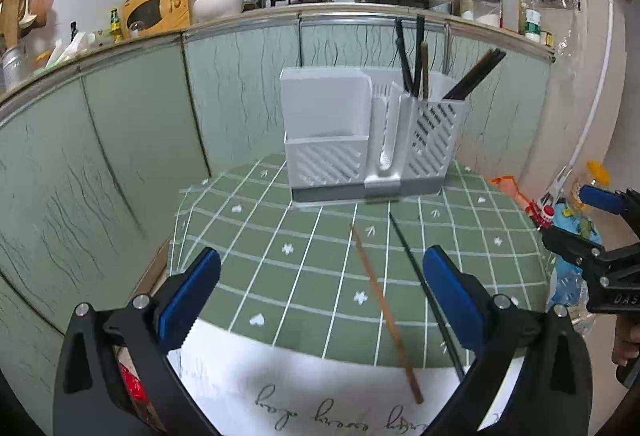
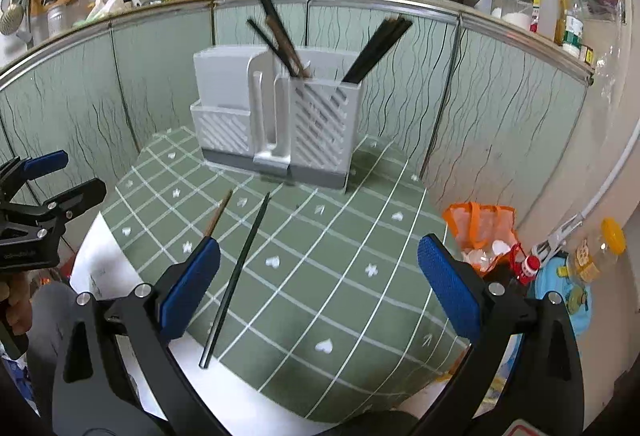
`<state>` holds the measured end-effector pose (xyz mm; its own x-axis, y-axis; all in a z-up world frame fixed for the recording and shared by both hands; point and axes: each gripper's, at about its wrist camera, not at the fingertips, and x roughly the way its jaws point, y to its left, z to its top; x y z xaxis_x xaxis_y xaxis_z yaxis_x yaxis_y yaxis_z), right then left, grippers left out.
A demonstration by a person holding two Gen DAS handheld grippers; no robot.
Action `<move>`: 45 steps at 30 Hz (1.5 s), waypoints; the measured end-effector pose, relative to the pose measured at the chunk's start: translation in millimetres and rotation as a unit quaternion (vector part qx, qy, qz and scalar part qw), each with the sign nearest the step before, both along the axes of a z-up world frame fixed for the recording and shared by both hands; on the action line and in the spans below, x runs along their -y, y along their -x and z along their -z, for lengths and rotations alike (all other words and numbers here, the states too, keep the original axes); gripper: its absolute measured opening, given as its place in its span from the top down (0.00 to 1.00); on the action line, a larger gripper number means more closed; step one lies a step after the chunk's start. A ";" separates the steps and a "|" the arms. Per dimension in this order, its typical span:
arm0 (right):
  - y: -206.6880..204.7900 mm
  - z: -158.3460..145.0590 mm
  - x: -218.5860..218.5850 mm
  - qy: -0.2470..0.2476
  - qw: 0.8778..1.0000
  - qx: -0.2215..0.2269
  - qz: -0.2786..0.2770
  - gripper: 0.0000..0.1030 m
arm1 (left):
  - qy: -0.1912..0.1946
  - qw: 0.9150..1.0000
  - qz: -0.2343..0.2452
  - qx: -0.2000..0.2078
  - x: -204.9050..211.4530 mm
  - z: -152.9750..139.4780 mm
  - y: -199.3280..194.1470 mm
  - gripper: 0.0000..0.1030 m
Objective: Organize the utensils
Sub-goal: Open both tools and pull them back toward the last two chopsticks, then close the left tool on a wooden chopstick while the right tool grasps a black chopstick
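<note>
Just ahead of left gripper [image 1: 320,296]: brown chopstick [image 1: 384,312].

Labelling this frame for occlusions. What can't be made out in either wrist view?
- Left wrist: lower part of the black chopstick on the cloth runs behind the left gripper finger.
- Right wrist: near end of the brown wooden chopstick is hidden behind the right gripper finger.
- Both: chopstick bottoms inside the white slotted plastic utensil holder, hidden by its walls.
- Left wrist: cursive print on the white cloth edge, cut off and upside down.
</note>
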<state>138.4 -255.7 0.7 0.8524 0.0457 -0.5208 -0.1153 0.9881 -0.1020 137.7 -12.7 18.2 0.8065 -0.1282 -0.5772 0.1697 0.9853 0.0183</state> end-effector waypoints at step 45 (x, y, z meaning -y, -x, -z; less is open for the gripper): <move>-0.9 119.6 -47.5 -0.032 0.996 -0.074 -0.029 0.94 | -0.019 0.997 0.022 -0.065 6.9 95.8 23.0 0.04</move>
